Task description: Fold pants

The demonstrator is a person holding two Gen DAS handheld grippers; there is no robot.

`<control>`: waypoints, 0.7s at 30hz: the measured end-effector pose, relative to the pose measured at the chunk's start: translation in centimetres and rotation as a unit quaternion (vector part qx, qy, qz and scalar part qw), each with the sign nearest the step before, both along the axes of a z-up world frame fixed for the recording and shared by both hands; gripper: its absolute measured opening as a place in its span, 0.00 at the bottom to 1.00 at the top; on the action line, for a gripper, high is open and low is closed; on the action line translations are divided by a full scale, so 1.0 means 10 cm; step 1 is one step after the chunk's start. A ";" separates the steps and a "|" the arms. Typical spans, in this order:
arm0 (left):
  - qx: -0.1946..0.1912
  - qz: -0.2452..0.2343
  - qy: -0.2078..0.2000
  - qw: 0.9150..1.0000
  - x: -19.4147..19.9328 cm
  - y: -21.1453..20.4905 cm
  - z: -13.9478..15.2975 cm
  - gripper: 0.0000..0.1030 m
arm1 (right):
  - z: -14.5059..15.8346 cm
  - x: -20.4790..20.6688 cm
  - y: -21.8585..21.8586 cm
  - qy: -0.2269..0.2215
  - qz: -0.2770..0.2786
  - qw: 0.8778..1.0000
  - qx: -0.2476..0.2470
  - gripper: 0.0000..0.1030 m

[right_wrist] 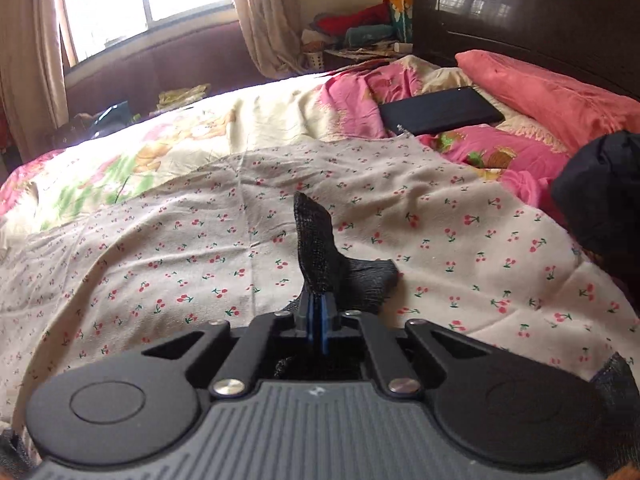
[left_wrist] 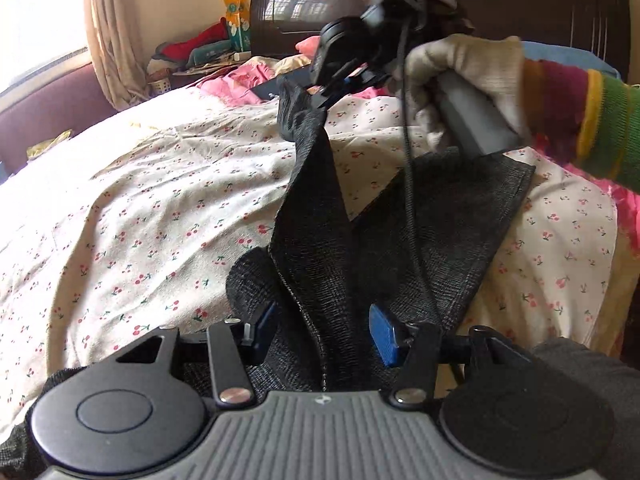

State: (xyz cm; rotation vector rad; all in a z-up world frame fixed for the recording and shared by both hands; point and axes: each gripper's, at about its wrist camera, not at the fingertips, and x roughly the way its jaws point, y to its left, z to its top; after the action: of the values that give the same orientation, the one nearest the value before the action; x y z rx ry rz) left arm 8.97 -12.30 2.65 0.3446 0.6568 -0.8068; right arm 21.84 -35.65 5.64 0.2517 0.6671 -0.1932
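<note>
The pants (left_wrist: 320, 240), of dark woven cloth, are held up off the bed (left_wrist: 140, 208): one strip is drawn taut from the left gripper (left_wrist: 324, 332) up to the right gripper (left_wrist: 324, 96), while a wider panel hangs and rests on the cherry-print sheet toward the right. No flat, squared fold is visible anywhere on the garment; the cloth is twisted and bunched at both holding points.

The right gripper is seen with its jaws pressed together on a tuft of the cloth, which stands up beyond the tips in the right wrist view (right_wrist: 316, 248). It is carried by a gloved hand (left_wrist: 452, 80) with a striped sleeve.

The left gripper's blue pads (left_wrist: 384, 336) stand apart, with cloth passing between them. Whether they press on it cannot be told, as the left-side pad is partly covered by fabric.

It is judged that the task is at an early stage: the garment is lifted and being stretched out, but not yet laid flat. Spreading, aligning the legs and every fold appear to remain.

A black flat case (right_wrist: 440, 114) and a pink pillow (right_wrist: 552, 88) lie near the headboard, well apart from the work.
</note>
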 end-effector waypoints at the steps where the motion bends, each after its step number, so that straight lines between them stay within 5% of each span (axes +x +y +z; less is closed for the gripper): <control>1: 0.001 -0.008 -0.005 1.000 -0.05 -0.05 0.02 0.62 | 0.11 -0.26 -0.16 -0.020 -0.014 1.000 0.016 0.03; 5: 0.006 -0.044 -0.002 0.999 -0.20 -0.31 0.01 0.62 | 0.30 -1.33 -0.70 -0.072 -0.078 0.992 0.061 0.02; 9: 0.032 -0.085 0.002 0.996 -0.33 -0.60 -0.06 0.62 | -0.09 -2.07 -1.07 -0.048 -0.145 0.984 0.089 0.02; 13: 0.072 -0.102 -0.004 0.992 -0.39 -0.79 -0.13 0.62 | -0.59 -2.30 -1.33 -0.032 -0.191 0.970 0.147 0.06; 21: 0.104 -0.081 0.006 0.991 -0.34 -0.89 -0.23 0.62 | -0.77 -2.33 -1.61 -0.073 -0.220 0.950 0.209 0.10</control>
State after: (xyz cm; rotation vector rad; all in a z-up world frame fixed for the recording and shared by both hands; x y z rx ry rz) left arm 5.59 -21.21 0.36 0.5900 0.7333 -0.8980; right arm -1.47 -51.74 -2.06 0.8182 0.4919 -0.4576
